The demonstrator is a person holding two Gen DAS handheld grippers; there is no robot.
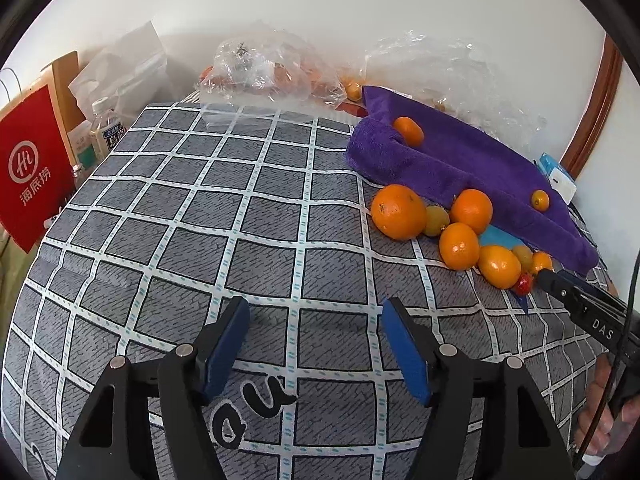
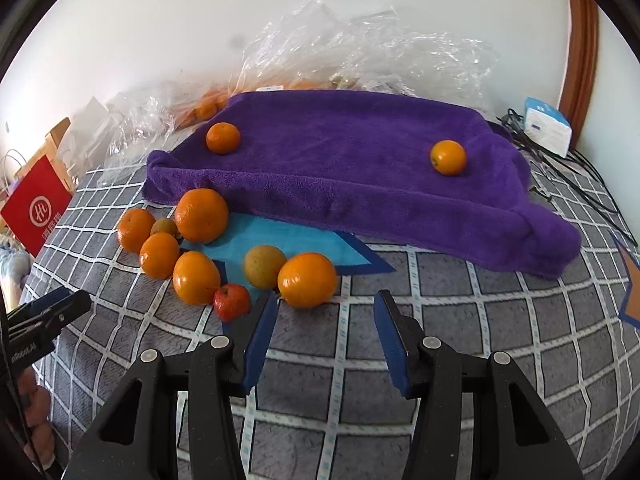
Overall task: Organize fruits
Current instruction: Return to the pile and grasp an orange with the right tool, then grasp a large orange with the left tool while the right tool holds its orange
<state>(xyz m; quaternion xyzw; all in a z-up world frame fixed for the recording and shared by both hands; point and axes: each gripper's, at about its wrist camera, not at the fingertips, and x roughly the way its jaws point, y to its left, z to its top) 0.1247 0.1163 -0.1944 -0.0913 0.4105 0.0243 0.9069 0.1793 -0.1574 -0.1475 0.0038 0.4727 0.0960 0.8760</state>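
**Both tongs empty above a checked cover, fruit heaped beside a purple towel**

Far to your left, a red paper bag (image 1: 30,168) with a white round logo stands at the edge of the surface, with a clear bottle (image 1: 105,128) just behind it. The surface is spread with a grey checked cover (image 1: 192,208) with white grid lines.

Your left tongs (image 1: 314,312) hover over bare cover, pointing steeply down. Their blue pads stand well apart and nothing lies between them.

Right of them lies the fruit. A heap of oranges (image 2: 201,216) sits on the cover against the front edge of a rumpled purple towel (image 2: 360,184), partly on a blue patch (image 2: 280,236). Mixed into the heap are two duller, greenish-yellow fruits, and a small red fruit (image 2: 231,301) lies at its near edge. Two more oranges rest on top of the towel, one near its left end (image 2: 223,137) and one near its right end (image 2: 448,157).

Your right tongs (image 2: 324,308) hang just in front of the heap, jaws parted and gripping nothing. The nearest orange (image 2: 307,279) sits just beyond the tips, and the left pad is just beside the red fruit.

Behind the towel, crumpled clear plastic bags (image 2: 360,48) lean on the white wall. At the far right sits a white and blue box (image 2: 548,126) beside dark cables.
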